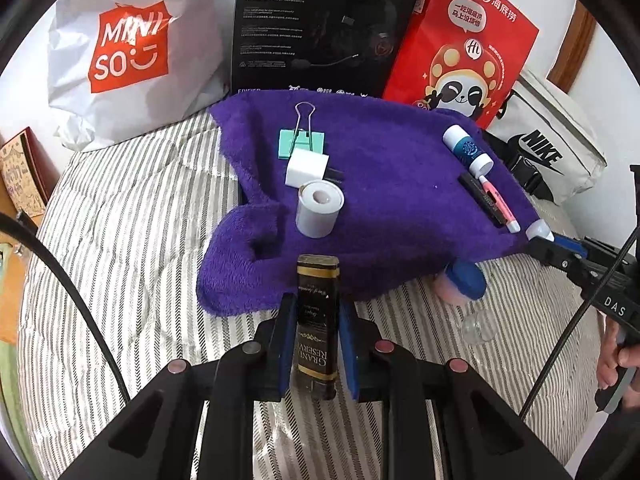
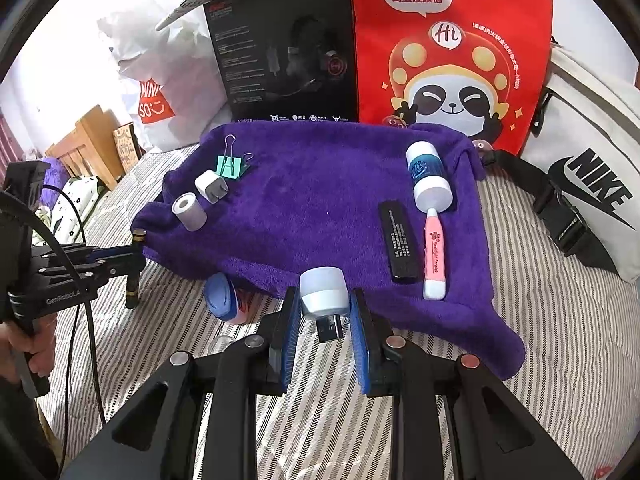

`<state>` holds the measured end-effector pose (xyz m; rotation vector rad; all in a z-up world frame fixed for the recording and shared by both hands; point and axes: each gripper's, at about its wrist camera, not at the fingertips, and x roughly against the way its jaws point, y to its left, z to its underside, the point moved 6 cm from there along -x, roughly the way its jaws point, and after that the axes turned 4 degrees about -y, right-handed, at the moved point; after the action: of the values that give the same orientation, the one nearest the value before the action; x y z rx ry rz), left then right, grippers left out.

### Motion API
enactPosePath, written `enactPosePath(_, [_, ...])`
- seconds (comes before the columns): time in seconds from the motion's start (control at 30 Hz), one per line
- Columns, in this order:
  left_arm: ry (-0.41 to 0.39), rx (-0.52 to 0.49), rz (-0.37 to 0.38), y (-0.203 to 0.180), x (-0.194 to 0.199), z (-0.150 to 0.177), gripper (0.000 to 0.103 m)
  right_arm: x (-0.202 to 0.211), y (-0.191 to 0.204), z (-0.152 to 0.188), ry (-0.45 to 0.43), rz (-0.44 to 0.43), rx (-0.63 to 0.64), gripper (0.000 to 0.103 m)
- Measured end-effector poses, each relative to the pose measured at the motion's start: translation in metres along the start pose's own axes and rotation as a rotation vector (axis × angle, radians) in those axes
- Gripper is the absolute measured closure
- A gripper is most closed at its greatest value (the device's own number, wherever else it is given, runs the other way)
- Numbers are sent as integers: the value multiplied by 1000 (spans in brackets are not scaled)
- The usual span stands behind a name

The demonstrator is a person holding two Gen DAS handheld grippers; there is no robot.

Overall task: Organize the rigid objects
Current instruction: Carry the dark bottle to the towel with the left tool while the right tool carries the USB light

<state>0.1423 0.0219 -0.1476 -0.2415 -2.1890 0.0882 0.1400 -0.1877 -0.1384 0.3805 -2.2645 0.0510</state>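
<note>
Both hands are mid-delivery, each carrying one piece toward the fluffy purple towel (image 1: 392,200) spread on the striped bed (image 1: 132,240). The left tool (image 1: 318,340) is closed on a slim black-and-gold rectangular tin (image 1: 318,320), held upright just off the towel's near-left edge. Beyond it, along the towel's left side, a grey tape roll (image 1: 319,208), a white cube charger (image 1: 306,168) and a mint-green binder clip (image 1: 301,142) already sit close together. The right tool (image 2: 324,330) is clamped on a small white USB night-light plug (image 2: 323,296) over the towel's near edge; along the right side lie a flat black bar (image 2: 398,240), a pink-and-white pen (image 2: 434,256) and a white-and-blue tube (image 2: 428,180). A blue-capped pink jar (image 2: 226,298) lies on the bed, partly tucked under the near edge, not yet sorted. Next, I judge, each piece must be lowered beside its group and released without nudging neighbours.
</note>
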Motion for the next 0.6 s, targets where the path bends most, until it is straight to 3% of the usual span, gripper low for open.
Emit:
enactPosePath(0.43, [57,-9,-31,1,-23,8,79,-4,-4,2,15,1,-11,79])
enactPosePath(0.5, [51,-2,-32,2,-26,10,86,-5,-5,3,15,2,-15,79])
enactPosePath(0.6, [55,1,-15,1,-25,12,87,-3,-7,4,16,3,-21,79])
